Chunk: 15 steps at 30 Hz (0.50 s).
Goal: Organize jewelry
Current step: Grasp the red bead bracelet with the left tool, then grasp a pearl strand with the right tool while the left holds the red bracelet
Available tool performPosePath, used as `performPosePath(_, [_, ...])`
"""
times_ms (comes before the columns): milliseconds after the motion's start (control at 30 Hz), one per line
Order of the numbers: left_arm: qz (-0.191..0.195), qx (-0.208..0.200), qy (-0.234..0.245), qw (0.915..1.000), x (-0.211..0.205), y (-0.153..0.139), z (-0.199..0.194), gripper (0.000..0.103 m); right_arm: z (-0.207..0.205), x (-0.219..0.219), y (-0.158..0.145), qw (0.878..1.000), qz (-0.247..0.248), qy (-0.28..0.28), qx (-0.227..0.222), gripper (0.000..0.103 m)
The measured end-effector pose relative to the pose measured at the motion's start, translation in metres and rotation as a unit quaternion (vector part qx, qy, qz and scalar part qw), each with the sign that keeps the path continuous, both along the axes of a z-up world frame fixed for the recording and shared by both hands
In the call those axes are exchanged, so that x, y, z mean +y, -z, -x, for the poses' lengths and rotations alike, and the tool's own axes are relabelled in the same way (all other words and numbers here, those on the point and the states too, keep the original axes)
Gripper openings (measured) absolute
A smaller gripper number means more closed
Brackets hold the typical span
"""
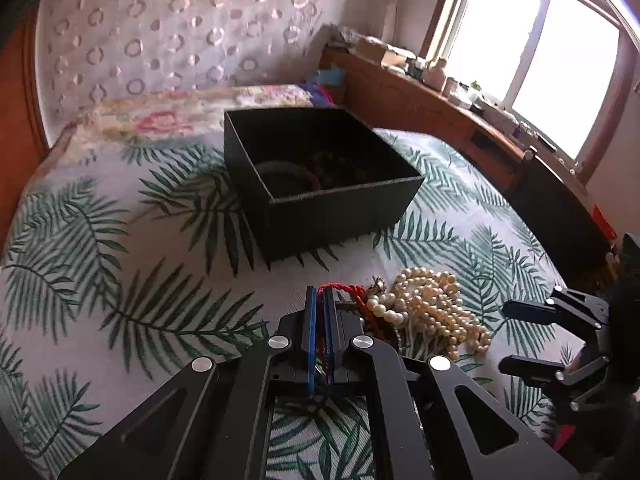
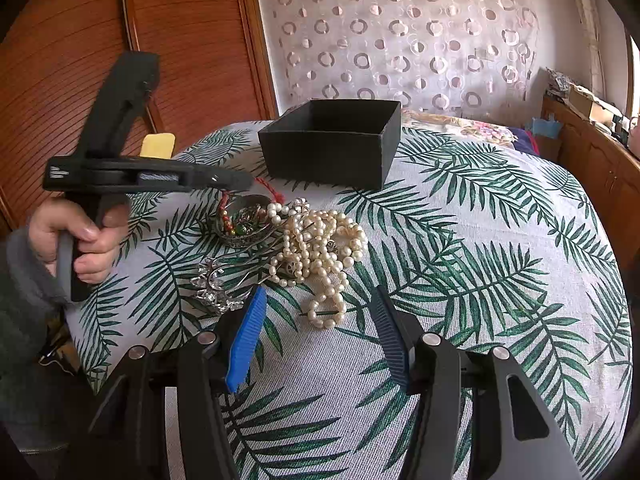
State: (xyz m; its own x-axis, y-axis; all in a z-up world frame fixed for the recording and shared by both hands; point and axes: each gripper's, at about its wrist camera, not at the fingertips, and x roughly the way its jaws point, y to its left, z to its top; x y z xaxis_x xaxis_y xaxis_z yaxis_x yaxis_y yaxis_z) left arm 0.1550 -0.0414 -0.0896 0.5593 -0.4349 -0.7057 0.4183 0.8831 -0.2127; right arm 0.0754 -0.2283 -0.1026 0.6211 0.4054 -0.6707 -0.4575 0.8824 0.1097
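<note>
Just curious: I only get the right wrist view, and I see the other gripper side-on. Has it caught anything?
Observer: Yes. In the left wrist view, the left gripper is shut on a red cord beside the pearls.
Operator: And the black box? I only see its outside.
Observer: The black box is not empty. A dark ring-shaped piece lies on its floor, with something else too dim to name beside it.
</note>
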Motion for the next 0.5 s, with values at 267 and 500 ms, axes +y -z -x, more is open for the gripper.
performPosePath(267, [0.017, -0.040, -0.020, 0.9989, 0.012, -0.027, 0.025, 0.002, 0.000, -0.001, 0.000, 1.000, 0.000, 0.000, 0.000, 0.057])
performPosePath(500, [0.016, -0.071, -0.042, 0.9964, 0.026, -0.045, 0.040, 0.002, 0.000, -0.001, 0.000, 1.000, 0.000, -0.001, 0.001, 0.057])
